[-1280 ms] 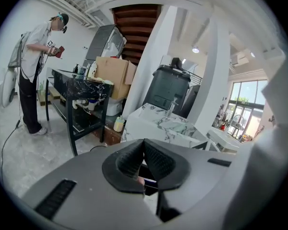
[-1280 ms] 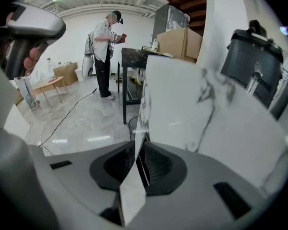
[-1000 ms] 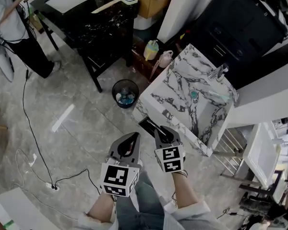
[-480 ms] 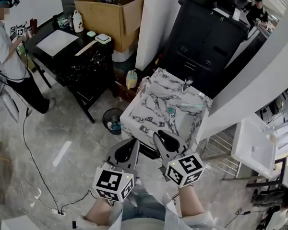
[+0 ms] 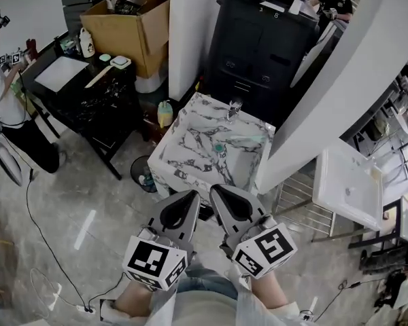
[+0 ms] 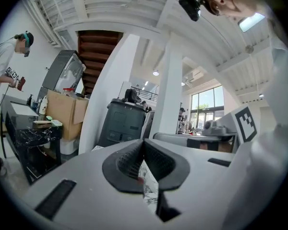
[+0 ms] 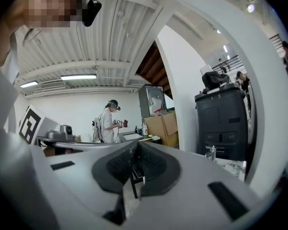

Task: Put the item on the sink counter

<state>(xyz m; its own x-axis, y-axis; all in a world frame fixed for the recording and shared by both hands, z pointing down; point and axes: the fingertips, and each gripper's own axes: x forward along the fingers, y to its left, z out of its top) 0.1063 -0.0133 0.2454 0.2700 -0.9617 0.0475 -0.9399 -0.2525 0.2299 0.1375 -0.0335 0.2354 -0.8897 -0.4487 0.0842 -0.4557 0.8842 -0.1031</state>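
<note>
Too small to name, at the centre of the head view: a teal thing (image 5: 219,147) on the marbled sink surface (image 5: 190,141). Partly hidden behind that surface's lower left corner: a dark bin (image 5: 140,174), contents unreadable. Cut off by the left edge, upper left: a person (image 5: 1,94). Cut off by the bottom edge: the holder's forearms (image 5: 266,297). Indistinct in the cardboard box (image 5: 132,29) at top: a dark jumble.

A black table (image 5: 88,104) stands at the left with a person (image 5: 3,87) beside it and an open cardboard box (image 5: 126,32) behind it, while a round bin (image 5: 141,174) sits on the floor below and a black cabinet (image 5: 272,53) stands between white pillars (image 5: 190,26).
</note>
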